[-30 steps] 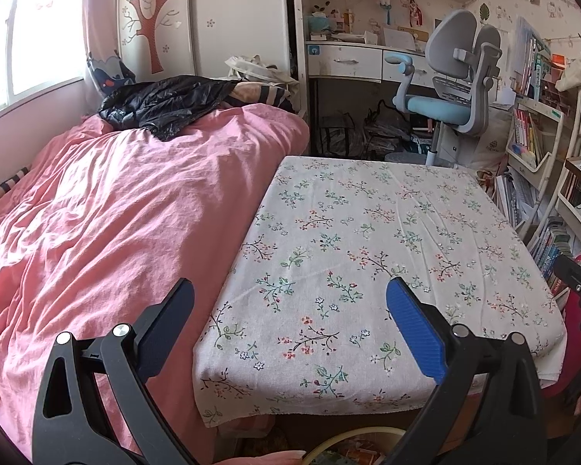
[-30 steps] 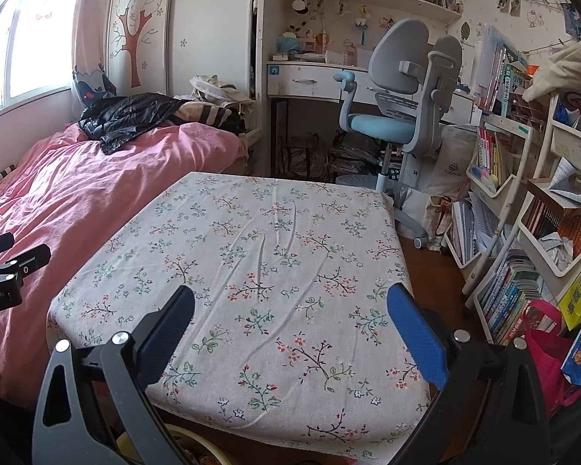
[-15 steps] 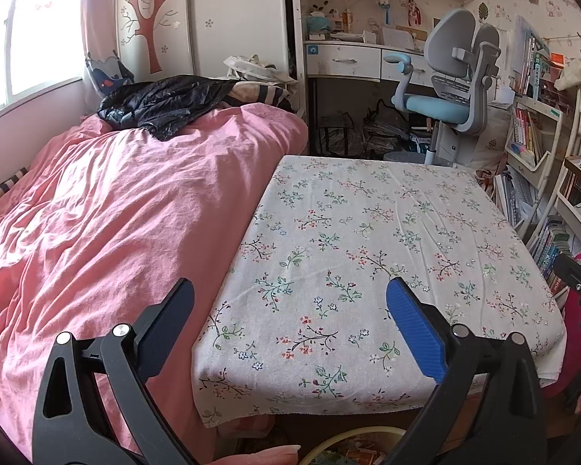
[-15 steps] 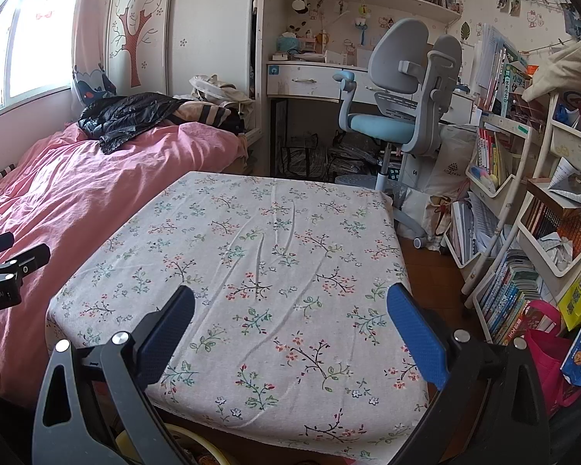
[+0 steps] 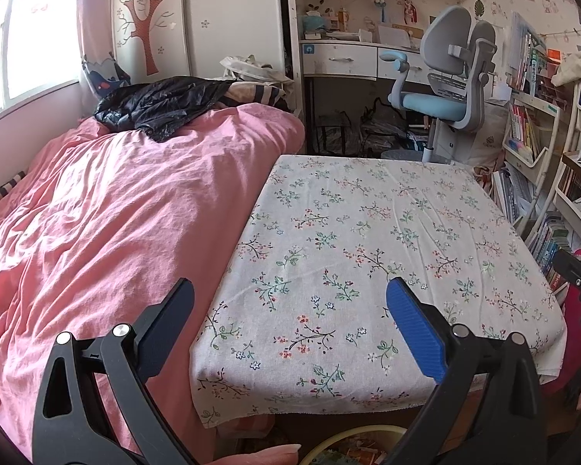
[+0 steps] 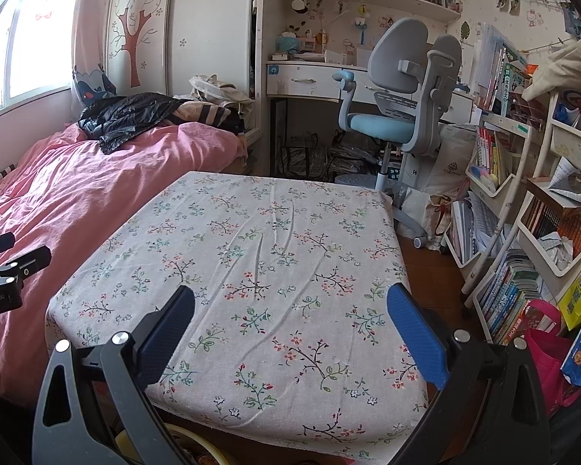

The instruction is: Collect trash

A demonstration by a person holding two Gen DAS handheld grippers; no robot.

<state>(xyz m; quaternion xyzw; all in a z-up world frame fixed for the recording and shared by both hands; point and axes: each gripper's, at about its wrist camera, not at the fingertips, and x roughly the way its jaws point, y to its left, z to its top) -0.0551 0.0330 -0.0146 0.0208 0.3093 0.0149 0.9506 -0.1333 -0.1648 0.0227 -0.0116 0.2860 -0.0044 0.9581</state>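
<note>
My left gripper (image 5: 288, 302) is open and empty, held above the near left edge of a table covered with a floral cloth (image 5: 368, 240). My right gripper (image 6: 290, 306) is open and empty above the near edge of the same cloth (image 6: 275, 255). No trash lies on the cloth. A round yellow-rimmed bin (image 5: 352, 447) with colourful wrappers inside sits on the floor below the near table edge; its rim also shows in the right wrist view (image 6: 189, 441). The right gripper's body shows at the right edge of the left wrist view (image 5: 579, 275), and the left gripper's body at the left edge of the right wrist view (image 6: 7, 271).
A bed with a pink cover (image 5: 97, 224) lies against the table's left side, with a black jacket (image 5: 159, 104) at its head. A grey and blue desk chair (image 6: 403, 93) and a desk stand behind the table. Bookshelves (image 6: 523, 240) and a pink bag (image 6: 542, 345) crowd the right.
</note>
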